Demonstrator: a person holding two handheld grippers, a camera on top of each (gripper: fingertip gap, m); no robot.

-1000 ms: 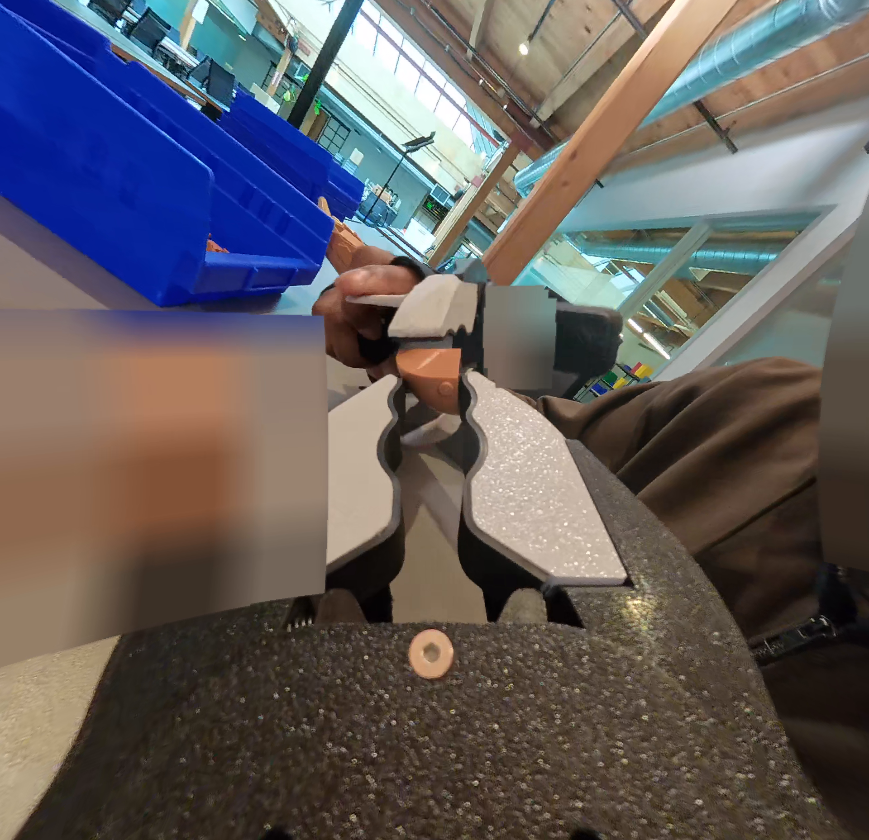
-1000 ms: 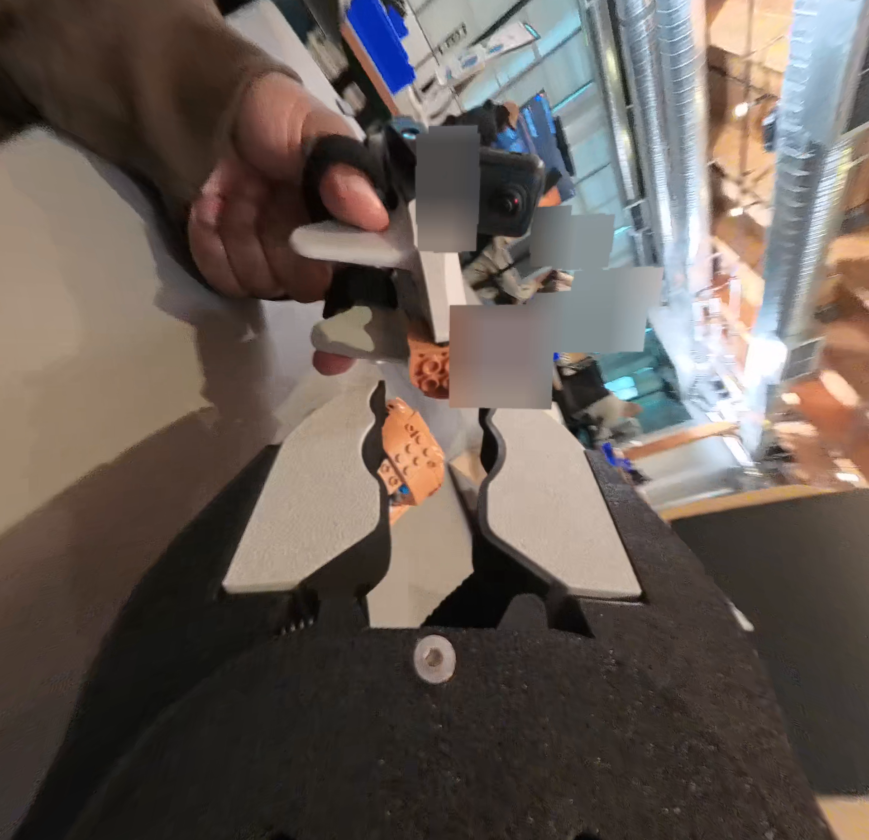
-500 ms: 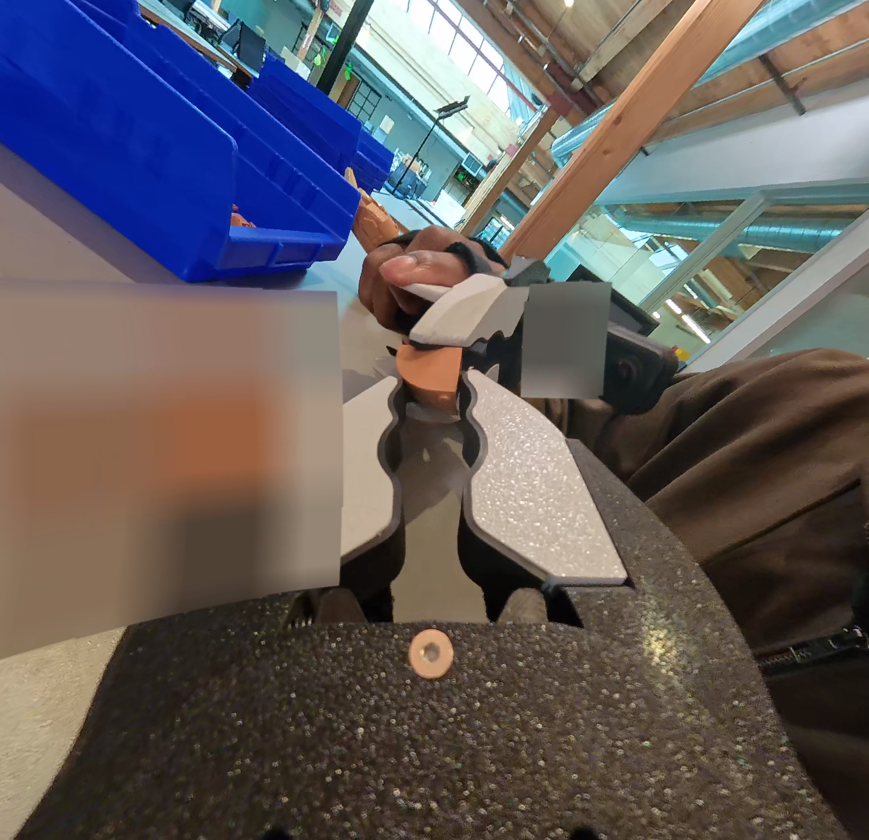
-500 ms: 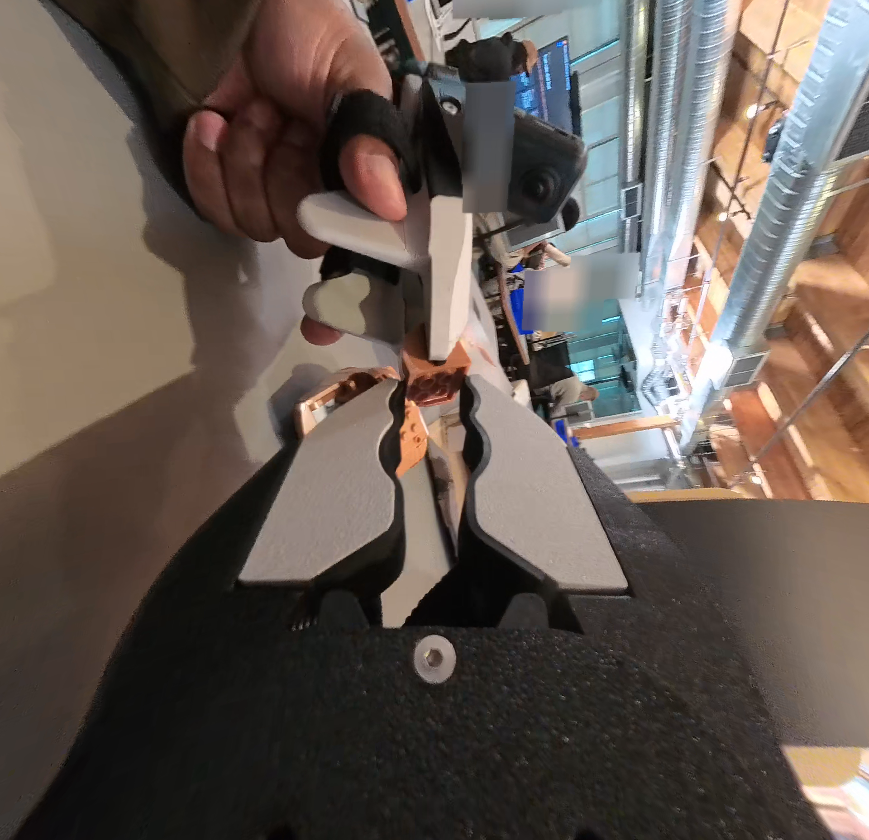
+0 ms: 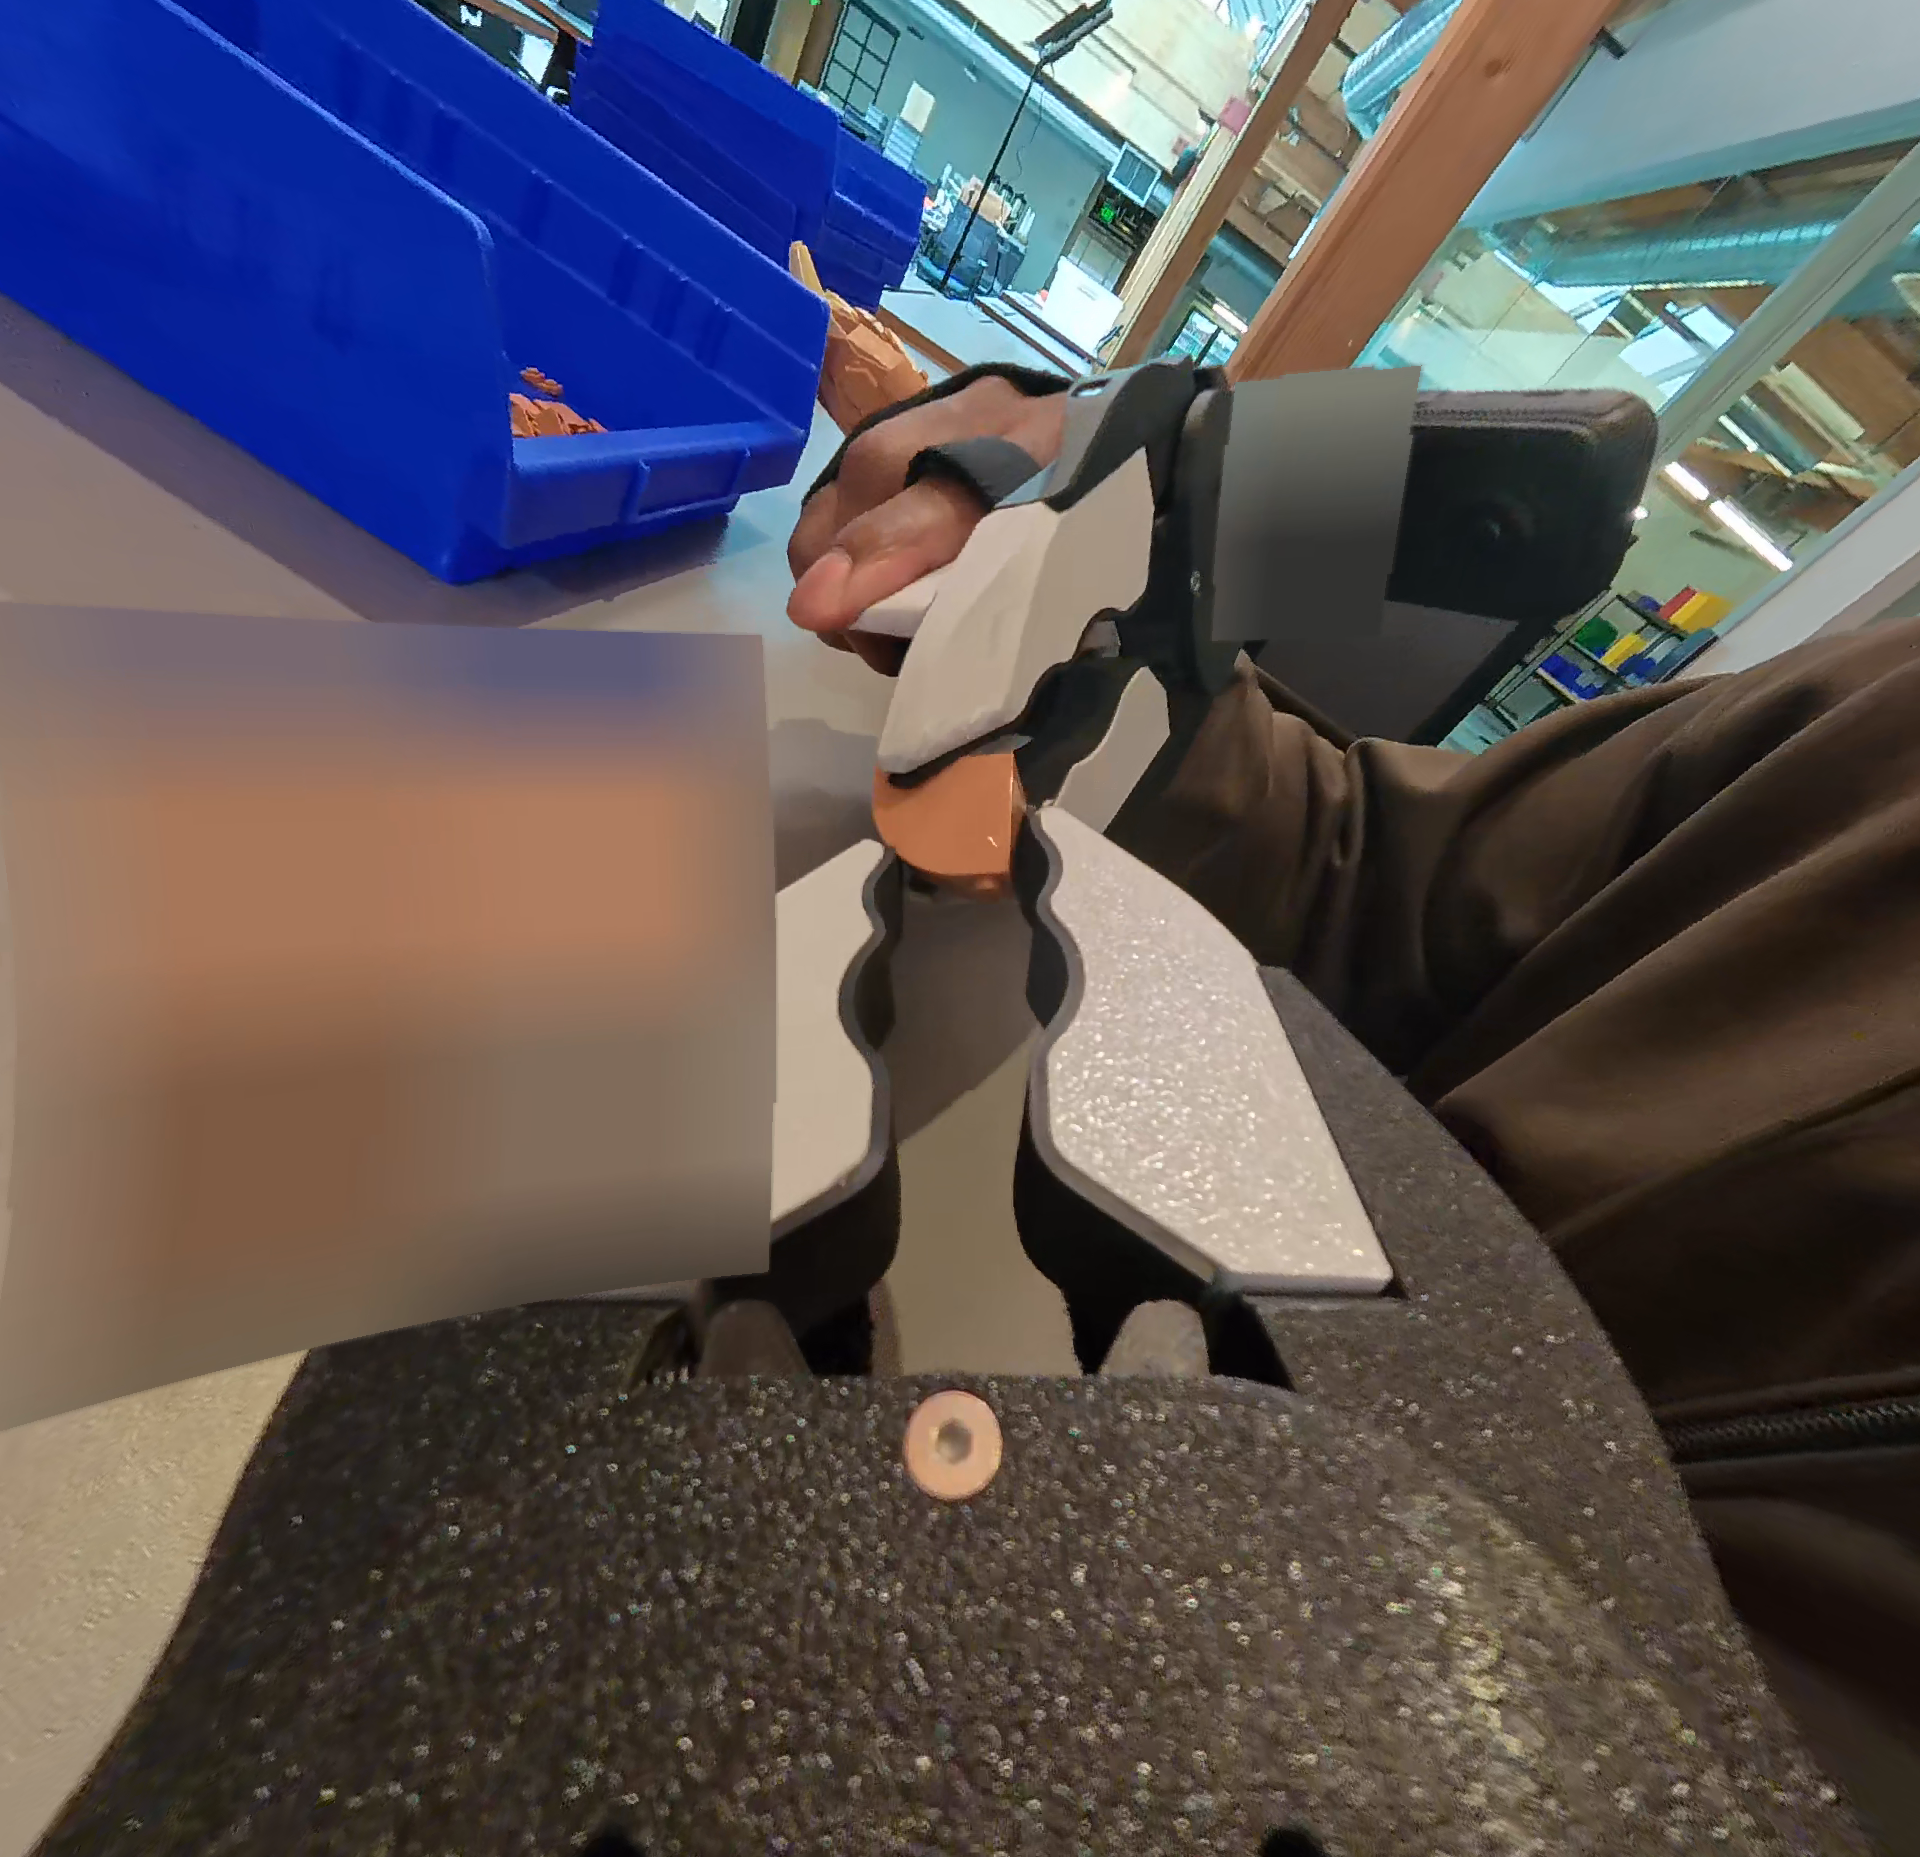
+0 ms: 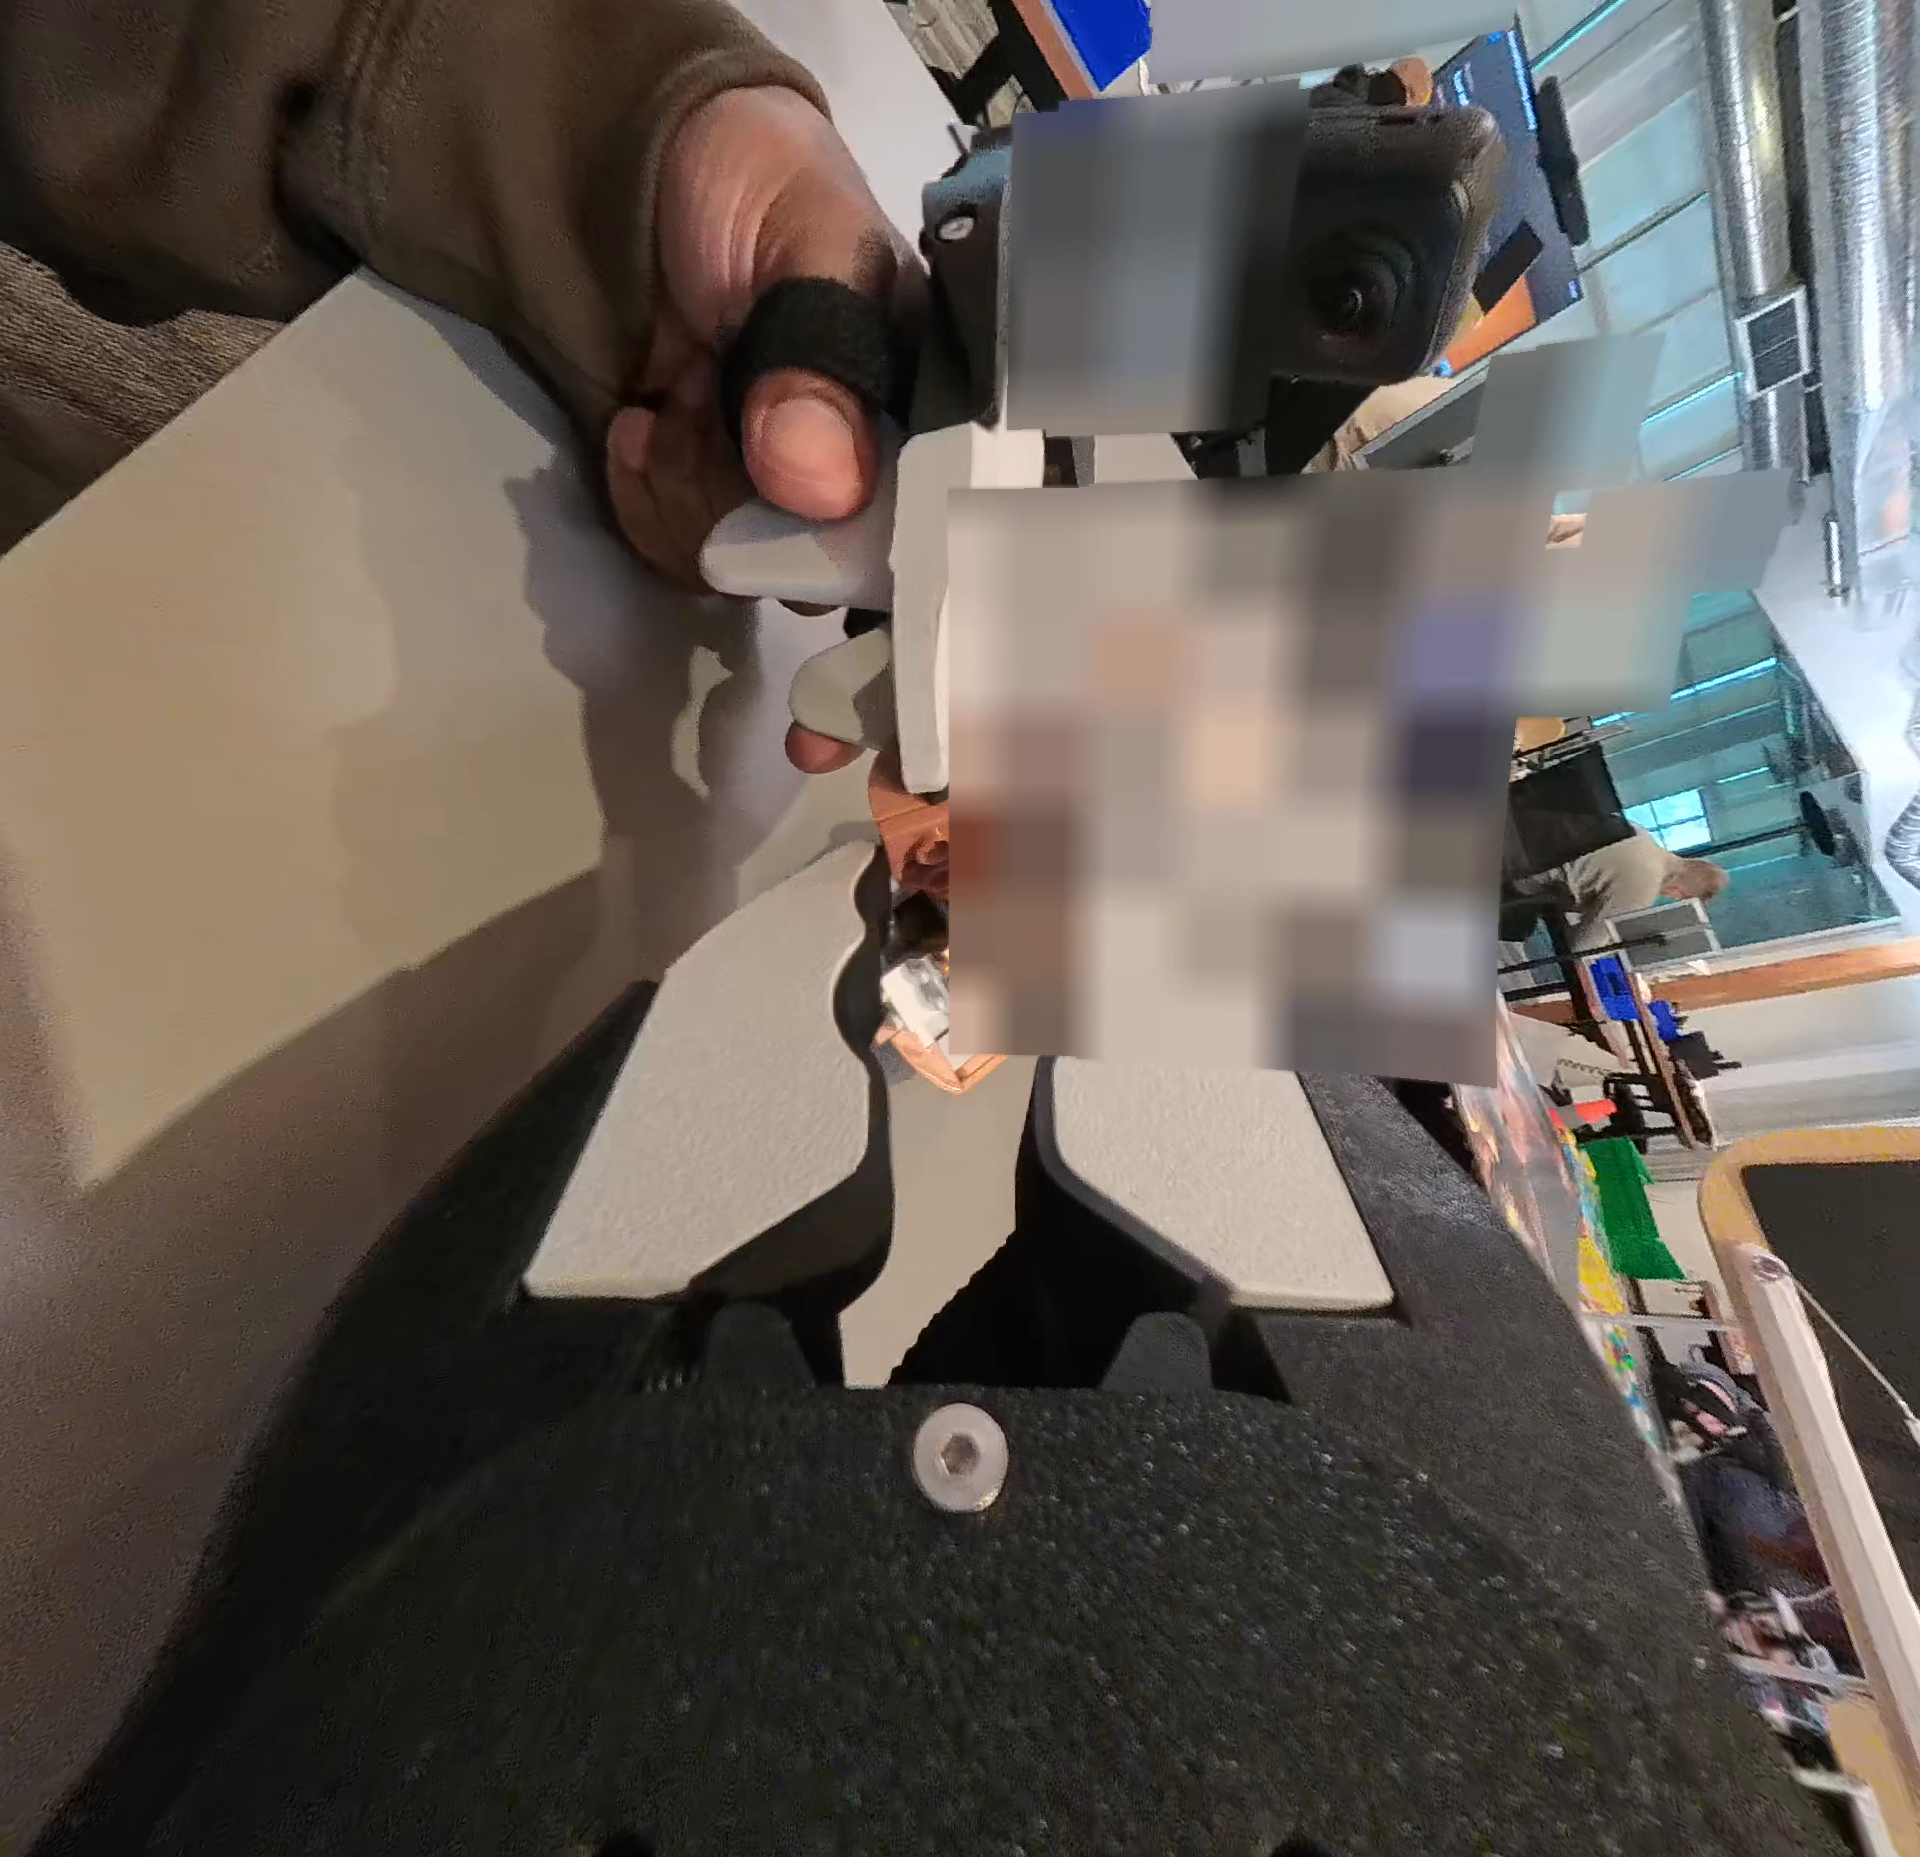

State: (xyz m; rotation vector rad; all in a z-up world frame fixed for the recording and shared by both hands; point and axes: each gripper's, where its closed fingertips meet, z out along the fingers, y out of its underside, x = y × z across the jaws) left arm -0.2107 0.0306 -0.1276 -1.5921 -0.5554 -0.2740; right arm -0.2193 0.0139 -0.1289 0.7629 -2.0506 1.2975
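My left gripper [image 5: 961, 857] is shut on a small orange brick piece [image 5: 951, 820] at its tips, just above the grey table [image 5: 260, 529]. My right gripper [image 5: 951, 747] comes down from above, shut on the top of the same orange part. In the right wrist view my right gripper [image 6: 923, 903] holds a small orange and white brick assembly [image 6: 914, 986]. Its right fingertip is hidden by a mosaic patch. The left gripper [image 6: 902, 768], in a hand, meets it with its orange piece [image 6: 912, 831] against the assembly.
Long blue bins [image 5: 416, 280] stand at the back left of the table, one with loose orange bricks [image 5: 551, 415]. An orange brick figure [image 5: 862, 353] stands behind them. A brown sleeve [image 5: 1558, 924] fills the right. Green plates [image 6: 1626, 1220] lie far right. My left and right fingertips are right by each other.
The two grippers have closed in on each other and tilted. The right gripper now points down onto the left gripper's tips, and the two orange pieces have come together.
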